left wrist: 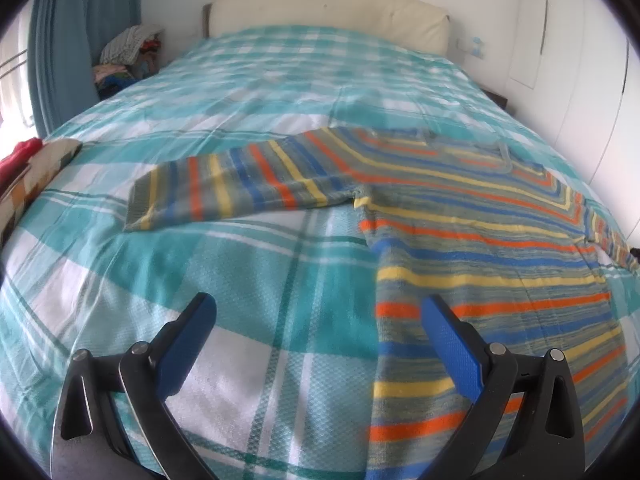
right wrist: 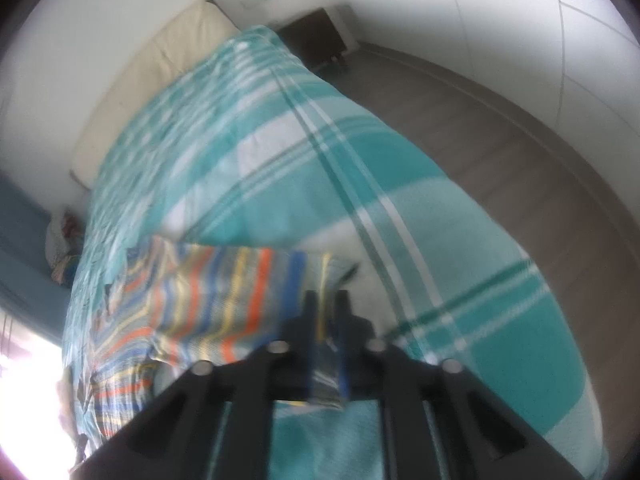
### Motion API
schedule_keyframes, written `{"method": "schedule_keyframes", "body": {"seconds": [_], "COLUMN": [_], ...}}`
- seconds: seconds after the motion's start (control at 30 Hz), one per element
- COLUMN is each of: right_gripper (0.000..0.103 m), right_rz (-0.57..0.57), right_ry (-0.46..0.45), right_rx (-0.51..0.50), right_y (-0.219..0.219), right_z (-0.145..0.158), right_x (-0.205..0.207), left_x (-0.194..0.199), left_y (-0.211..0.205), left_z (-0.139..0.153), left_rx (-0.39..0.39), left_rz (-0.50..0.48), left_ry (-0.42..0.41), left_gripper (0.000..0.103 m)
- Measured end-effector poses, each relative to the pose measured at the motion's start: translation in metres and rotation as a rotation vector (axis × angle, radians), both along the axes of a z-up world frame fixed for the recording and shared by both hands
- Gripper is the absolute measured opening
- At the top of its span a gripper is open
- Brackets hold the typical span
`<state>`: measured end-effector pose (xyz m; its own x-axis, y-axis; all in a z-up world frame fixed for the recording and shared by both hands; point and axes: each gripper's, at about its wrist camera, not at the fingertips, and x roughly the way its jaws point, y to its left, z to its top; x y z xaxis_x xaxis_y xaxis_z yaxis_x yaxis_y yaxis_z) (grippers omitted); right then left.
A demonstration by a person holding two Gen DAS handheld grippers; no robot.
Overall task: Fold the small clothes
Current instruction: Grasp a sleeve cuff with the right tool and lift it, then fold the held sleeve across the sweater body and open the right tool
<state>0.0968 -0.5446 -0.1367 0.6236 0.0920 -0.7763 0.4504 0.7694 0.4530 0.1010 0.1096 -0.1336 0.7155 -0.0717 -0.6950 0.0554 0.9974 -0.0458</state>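
A striped sweater (left wrist: 480, 240) in grey, blue, orange and yellow lies spread on the bed, its left sleeve (left wrist: 240, 188) stretched out to the left. My left gripper (left wrist: 316, 312) is open and empty, hovering over the sweater's lower left edge; its right finger is above the sweater body. In the blurred right wrist view my right gripper (right wrist: 326, 304) is shut on the sweater's right sleeve (right wrist: 224, 300) near the cuff and holds it lifted above the bed.
The bed has a teal and white plaid cover (left wrist: 240, 92) and a cream headboard (left wrist: 328, 12). A pile of clothes (left wrist: 124, 52) sits at the far left by the blue curtain. Folded fabric (left wrist: 36, 164) lies at the left edge. Floor (right wrist: 500, 128) lies right of the bed.
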Motion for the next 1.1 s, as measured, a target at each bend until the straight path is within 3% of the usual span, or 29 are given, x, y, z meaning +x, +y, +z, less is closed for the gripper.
{"method": "schedule_keyframes", "body": {"seconds": [0.03,0.2,0.27,0.3,0.4,0.5,0.6,0.77,0.87,0.97,1.03,1.1], "right_gripper": [0.050,0.053,0.036,0.007,0.006,0.006,0.006,0.006,0.006,0.020,0.066,0.068], "right_rz": [-0.011,-0.022,0.015,0.040,0.006,-0.018,0.081,0.346,0.484,0.610,0.656,0.651], "right_ry": [-0.007,-0.050,-0.057,-0.036,0.062,0.064,-0.041,-0.197,-0.235,-0.257,-0.226,-0.235], "right_rx": [0.024,0.089,0.094,0.084,-0.051,-0.194,-0.281,-0.279,-0.242,-0.122,-0.016,0.055], "right_y": [-0.001,0.005,0.011,0.016,0.031,0.053,0.101,0.210,0.280,0.331,0.352,0.358], "right_z": [-0.005,-0.017,-0.019,-0.020,-0.015,0.016,0.071,0.140,0.152,0.136,0.112,0.098], "right_x": [-0.005,-0.015,-0.013,-0.008,0.007,0.015,0.036,0.083,0.120,0.152,0.169,0.172], "left_x": [-0.001,0.000,0.001,0.002,0.001,-0.001,0.001,0.003,0.003,0.005,0.007,0.009], "left_y": [0.000,0.000,-0.001,-0.002,-0.005,-0.003,-0.002,-0.003,-0.001,0.005,0.010,0.016], "left_z": [0.000,-0.002,-0.004,-0.005,-0.007,-0.004,0.000,0.002,0.001,0.000,0.000,0.001], "left_rx": [0.008,0.007,0.003,0.005,0.035,0.036,0.010,0.016,0.035,0.034,0.020,-0.001], "left_rz": [0.001,0.005,0.005,0.004,0.005,0.004,0.001,-0.002,0.009,0.029,0.043,0.057], "left_ry": [-0.003,0.002,0.010,0.014,0.011,0.002,0.002,-0.004,-0.008,-0.004,0.003,0.009], "left_gripper": [0.102,0.102,0.102,0.102,0.102,0.102,0.102,0.102,0.102,0.102,0.102,0.102]}}
